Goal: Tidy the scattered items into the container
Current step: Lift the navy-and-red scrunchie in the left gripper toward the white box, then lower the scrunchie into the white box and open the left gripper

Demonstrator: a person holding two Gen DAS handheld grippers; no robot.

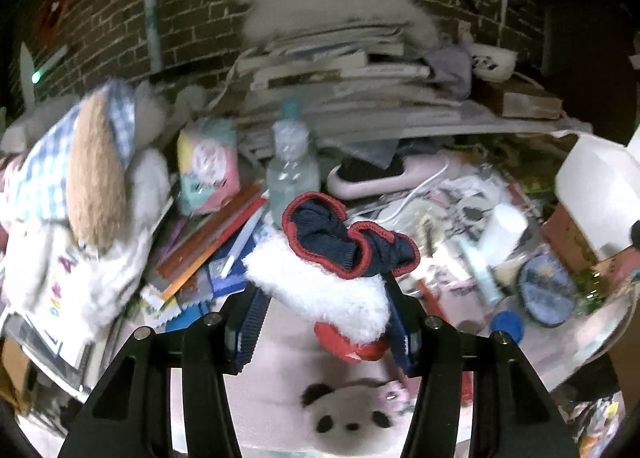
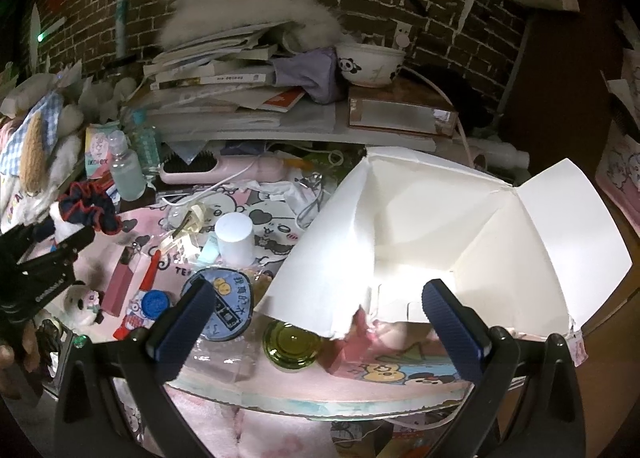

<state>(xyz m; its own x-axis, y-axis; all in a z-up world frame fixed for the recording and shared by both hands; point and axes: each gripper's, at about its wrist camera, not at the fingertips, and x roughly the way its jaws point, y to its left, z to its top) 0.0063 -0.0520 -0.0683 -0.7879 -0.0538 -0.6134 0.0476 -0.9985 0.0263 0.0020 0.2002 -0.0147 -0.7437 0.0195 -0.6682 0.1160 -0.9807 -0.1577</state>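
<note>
At your far left a plush dog with a tan ear and blue-checked cloth (image 1: pixel 92 162) leans over the desk edge, with a clear plastic bottle with a pale blue cap (image 1: pixel 290 170) standing just beyond the clutter. Your left gripper (image 1: pixel 324 298) is clamped on a small fluffy white plush toy with a red foot and a navy, red-trimmed knit piece (image 1: pixel 328 282); its ribbed pads press the white fur from both sides, and the toy is lifted off the pink cartoon-print mat (image 2: pixel 132 226). Directly beneath it a little panda-faced plush (image 1: pixel 352 418) lies on the mat.

Moving right along the mat, a red lip-product tube (image 2: pixel 116 286), a blue bottle cap (image 2: pixel 155 303), a white cylindrical jar (image 2: pixel 235 238) and a round blue patterned tin (image 2: pixel 220 306) lie scattered close together, with a green glass jar (image 2: pixel 292 342) near the front edge.

Your right gripper (image 2: pixel 320 322) hangs with its jaws spread wide and nothing between them, just in front of the white folded cardboard box (image 2: pixel 440 218).

That box is what your carry depends on: it sits to the right of the held toy, well apart from it across the scattered items, with its open mouth facing up and toward you. Judging from this, your left hand needs to travel rightward over the jar and tin. The right hand is far nearer the box, and seems better placed to steady its near flap.
</note>
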